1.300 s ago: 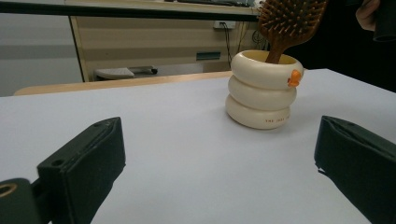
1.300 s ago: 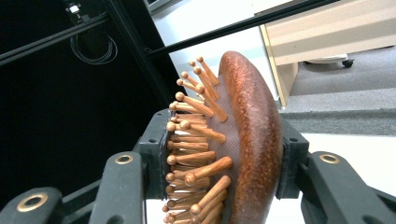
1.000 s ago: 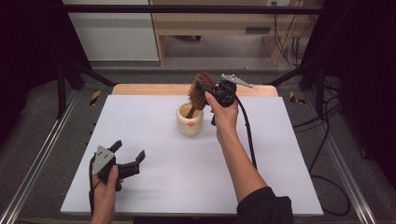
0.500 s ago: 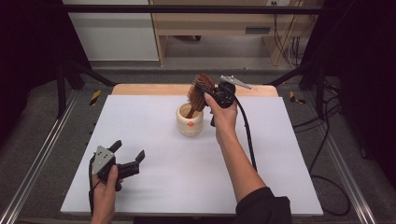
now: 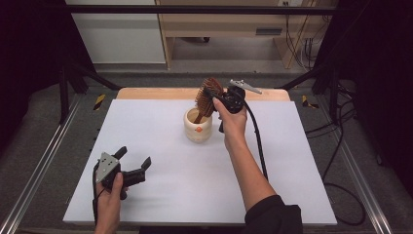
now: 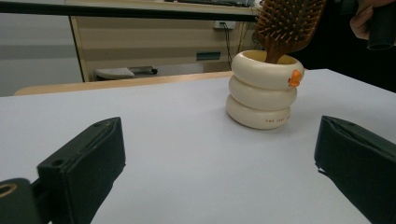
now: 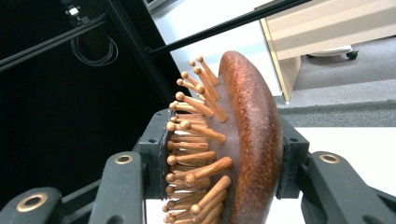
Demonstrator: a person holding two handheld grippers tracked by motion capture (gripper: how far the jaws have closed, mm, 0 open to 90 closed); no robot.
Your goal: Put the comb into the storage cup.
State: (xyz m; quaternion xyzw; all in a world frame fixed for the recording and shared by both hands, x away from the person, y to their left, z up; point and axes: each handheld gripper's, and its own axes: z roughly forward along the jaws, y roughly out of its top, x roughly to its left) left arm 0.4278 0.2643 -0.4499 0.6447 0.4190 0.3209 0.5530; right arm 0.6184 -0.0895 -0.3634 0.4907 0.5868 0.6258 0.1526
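Now right claw (image 5: 217,95) clenched on wooden hairbrush (image 5: 208,93) head, handle down inside cream cup (image 5: 198,126) at far centre of surface (image 5: 160,190). Brush light, stiff; pins bend, so grip flat sides. Left claw (image 5: 132,165) released, near left.

Reddish-brown hairbrush (image 5: 208,95); cream holder (image 5: 197,127), orange spot; white table (image 5: 160,190).

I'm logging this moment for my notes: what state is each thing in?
Hairbrush: standing tilted, handle down in the holder, head clamped.
Cream ringed holder: upright on the table, brush inside.
Right hand-held gripper: shut on the brush head.
Left hand-held gripper: open, holding nothing, low over the table.
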